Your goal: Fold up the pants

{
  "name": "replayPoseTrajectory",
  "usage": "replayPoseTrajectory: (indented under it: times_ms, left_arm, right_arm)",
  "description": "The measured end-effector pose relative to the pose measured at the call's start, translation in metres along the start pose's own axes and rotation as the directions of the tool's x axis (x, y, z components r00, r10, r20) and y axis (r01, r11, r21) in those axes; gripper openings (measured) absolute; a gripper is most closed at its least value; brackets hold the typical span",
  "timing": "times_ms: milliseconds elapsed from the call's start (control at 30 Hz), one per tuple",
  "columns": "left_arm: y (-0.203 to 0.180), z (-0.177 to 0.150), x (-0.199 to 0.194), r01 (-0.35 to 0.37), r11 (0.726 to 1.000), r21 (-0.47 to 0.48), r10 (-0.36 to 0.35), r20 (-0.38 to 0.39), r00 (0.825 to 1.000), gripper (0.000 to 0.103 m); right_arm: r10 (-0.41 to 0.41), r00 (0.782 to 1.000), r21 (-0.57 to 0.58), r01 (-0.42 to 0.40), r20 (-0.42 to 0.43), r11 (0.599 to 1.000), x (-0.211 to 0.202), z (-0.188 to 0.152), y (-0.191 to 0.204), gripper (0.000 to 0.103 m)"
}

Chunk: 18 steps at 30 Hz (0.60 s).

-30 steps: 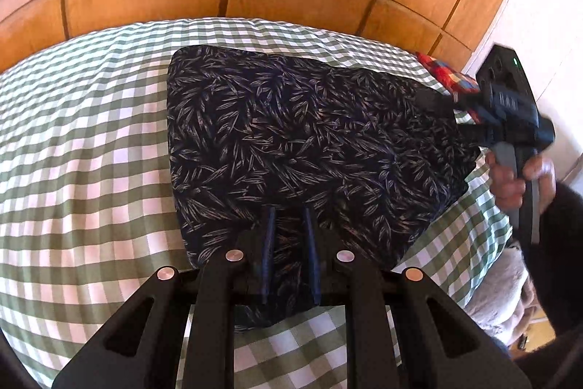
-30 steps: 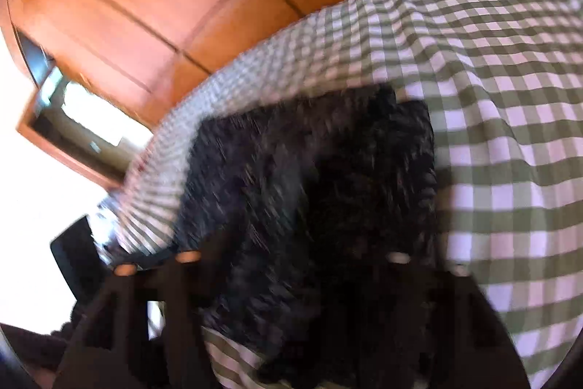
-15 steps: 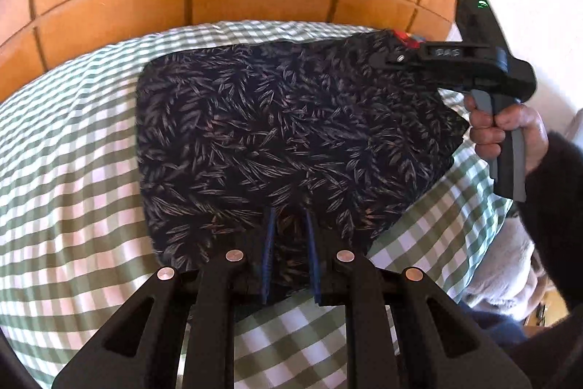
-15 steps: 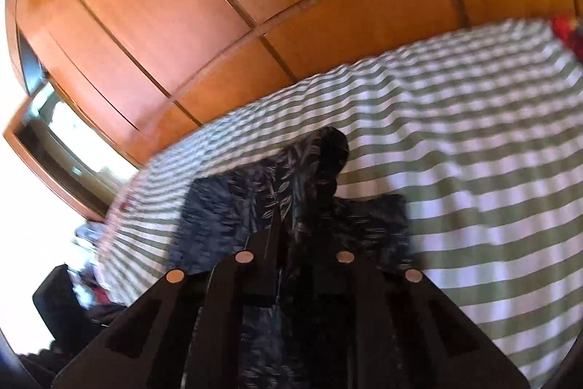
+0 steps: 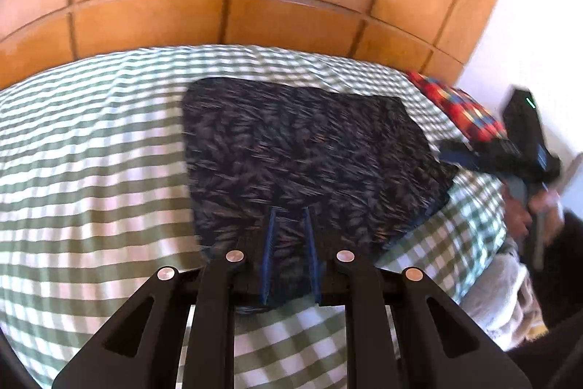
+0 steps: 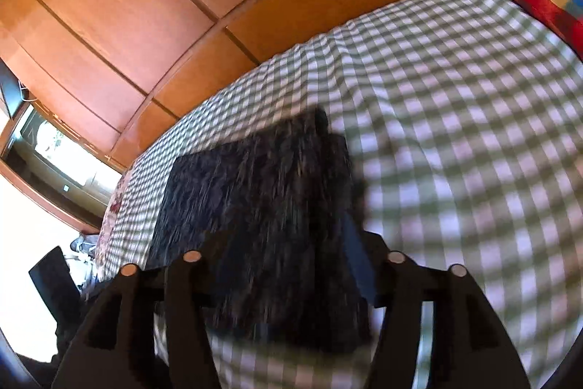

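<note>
The dark leaf-print pants (image 5: 302,163) lie folded in a compact block on the green-checked bed cover (image 5: 91,170). My left gripper (image 5: 289,212) sits low over their near edge with a narrow gap between its blue fingers and fabric between them. My right gripper (image 5: 452,152) shows in the left wrist view at the pants' right edge. In the right wrist view the pants (image 6: 255,192) fill the space between its fingers (image 6: 355,243), which stand wide apart. Both views are motion-blurred.
A wooden panelled headboard (image 5: 226,17) runs behind the bed. A red patchwork cushion (image 5: 462,112) lies at the far right corner, also in the right wrist view (image 6: 546,2). A window (image 6: 54,148) is at left. The bed edge drops off at right, with pale bedding (image 5: 499,294) below.
My right gripper came down from its raised position to the pants' right edge and opened wide. The lifted fabric now lies flat, and the pants look more compact.
</note>
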<state>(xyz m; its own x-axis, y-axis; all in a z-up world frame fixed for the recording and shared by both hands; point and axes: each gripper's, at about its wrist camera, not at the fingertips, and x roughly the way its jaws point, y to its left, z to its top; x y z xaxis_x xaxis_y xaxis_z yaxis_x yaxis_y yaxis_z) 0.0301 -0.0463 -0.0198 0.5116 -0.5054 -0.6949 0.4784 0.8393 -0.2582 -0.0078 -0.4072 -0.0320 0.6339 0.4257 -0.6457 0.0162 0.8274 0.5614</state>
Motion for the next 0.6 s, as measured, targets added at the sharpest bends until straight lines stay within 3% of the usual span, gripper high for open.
replayPoseTrajectory:
  times_ms: [133,167,200,300,467,600]
  left_arm:
    - [0.009,-0.002,0.002,-0.048,0.999,-0.014,0.048,-0.006,0.999,0.014]
    - [0.009,-0.003,0.002,-0.058,0.998,-0.009,0.058,-0.009,0.998,0.014]
    - [0.009,-0.004,0.002,-0.061,0.998,-0.004,0.061,-0.011,0.998,0.014]
    - [0.003,-0.007,0.003,-0.076,0.996,0.037,0.077,-0.024,0.997,0.014]
    - [-0.011,-0.017,0.012,-0.092,0.992,0.090,0.097,-0.050,0.994,0.014]
    - [-0.014,-0.019,0.017,-0.100,0.990,0.097,0.106,-0.058,0.993,0.016]
  right_arm:
    - [-0.018,0.999,-0.018,0.017,-0.047,1.000,-0.004,-0.033,0.010,0.055]
    - [-0.041,0.998,-0.028,0.040,-0.050,0.999,-0.003,-0.038,0.013,0.047]
    - [-0.072,0.996,-0.044,0.070,-0.047,0.997,0.000,-0.043,0.016,0.025]
    - [-0.153,0.987,-0.102,0.149,-0.038,0.984,0.010,-0.049,0.030,0.017]
    - [-0.236,0.972,-0.226,0.230,0.002,0.946,-0.001,-0.042,0.049,0.012]
    - [-0.312,0.949,-0.231,0.295,-0.037,0.927,0.021,-0.059,0.023,0.013]
